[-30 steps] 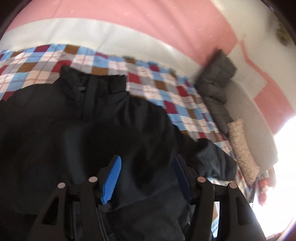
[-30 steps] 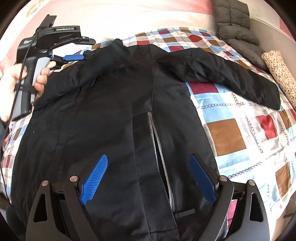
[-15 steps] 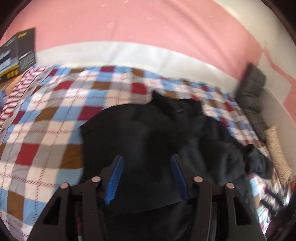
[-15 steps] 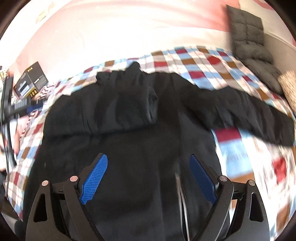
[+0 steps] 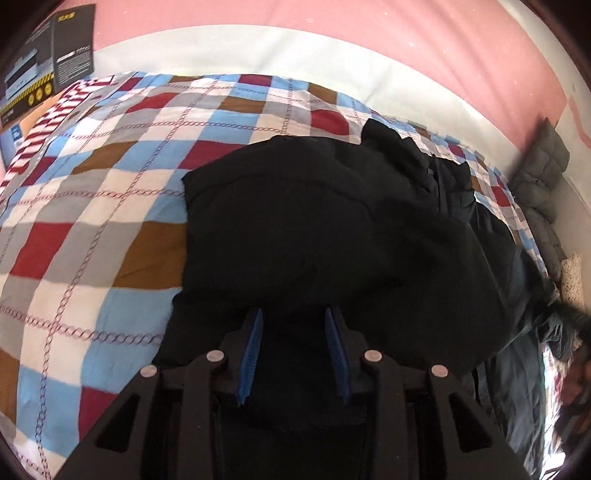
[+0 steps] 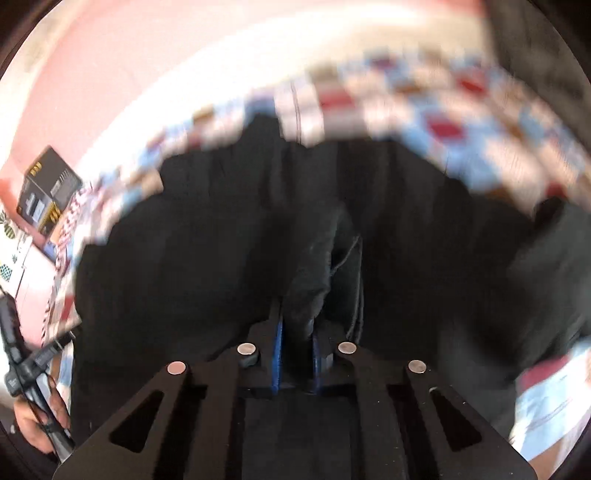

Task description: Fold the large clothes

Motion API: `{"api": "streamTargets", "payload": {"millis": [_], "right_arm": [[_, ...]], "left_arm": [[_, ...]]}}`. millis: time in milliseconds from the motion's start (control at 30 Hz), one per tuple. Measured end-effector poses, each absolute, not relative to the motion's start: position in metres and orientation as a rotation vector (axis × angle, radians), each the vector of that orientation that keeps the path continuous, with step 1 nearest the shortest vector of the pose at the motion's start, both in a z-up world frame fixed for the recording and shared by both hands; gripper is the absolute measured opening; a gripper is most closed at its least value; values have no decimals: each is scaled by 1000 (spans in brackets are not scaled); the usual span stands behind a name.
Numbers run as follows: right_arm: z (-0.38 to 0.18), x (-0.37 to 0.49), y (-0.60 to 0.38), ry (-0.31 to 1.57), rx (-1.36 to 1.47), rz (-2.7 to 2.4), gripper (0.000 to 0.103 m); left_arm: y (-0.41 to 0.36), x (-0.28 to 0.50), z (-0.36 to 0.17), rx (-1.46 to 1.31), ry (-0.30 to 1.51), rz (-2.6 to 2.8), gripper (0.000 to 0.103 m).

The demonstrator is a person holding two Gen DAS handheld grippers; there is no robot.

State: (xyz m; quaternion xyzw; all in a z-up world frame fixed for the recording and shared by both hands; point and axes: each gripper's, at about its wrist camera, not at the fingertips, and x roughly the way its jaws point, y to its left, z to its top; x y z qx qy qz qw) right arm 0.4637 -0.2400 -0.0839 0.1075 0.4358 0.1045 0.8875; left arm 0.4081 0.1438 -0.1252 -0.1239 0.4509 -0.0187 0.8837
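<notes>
From my feed I see a bed covered by a checked quilt in red, blue, brown, grey and white squares with chain-patterned lines. Behind it I see a pink wall above a white band. At the far left corner I can make out a black printed box standing next to a red-and-white striped cloth. On the right edge lie a grey quilted cushion and a speckled pillow.

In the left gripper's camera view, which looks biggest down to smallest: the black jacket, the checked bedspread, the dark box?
1. Checked bedspread and black jacket: alike, and the jacket lies nearer the camera.
2. Dark box: smallest, partly cut off.
</notes>
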Motion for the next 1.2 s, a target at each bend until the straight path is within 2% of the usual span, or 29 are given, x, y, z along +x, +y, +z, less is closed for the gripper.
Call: {"api": "streamTargets", "payload": {"millis": [67,133,200,267,467,600,733,800,1000,1100,1200], "right_arm": [[-78,468,-250,872,244,207,11],[-105,479,-254,987,223,178,12],[-130,476,-256,1065,209,174,16],[-121,467,-262,1018,206,147,26],[-63,450,-257,794,162,109,26],[-74,483,-230,837,110,182,26],[-132,512,-223,993,72,172,24],[-145,509,-225,953,59,194,24],[-145,505,-216,952,-8,165,24],[-123,489,-215,969,-44,119,26],[-98,449,-228,910,26,162,27]], "left_arm": [[139,415,-130,-259,935,-41,37],[135,419,-134,-256,944,-28,37],[134,418,-131,-258,945,-28,37],[140,411,-122,-286,939,-55,37],[163,404,-90,-282,858,-33,37],[169,425,-104,-287,884,14,37],[173,435,-142,-291,927,24,39],[171,433,-146,-268,898,26,39],[159,431,-151,-186,862,66,40],[154,425,-132,-179,933,110,37],[143,394,-104,-184,898,52,37]]}}
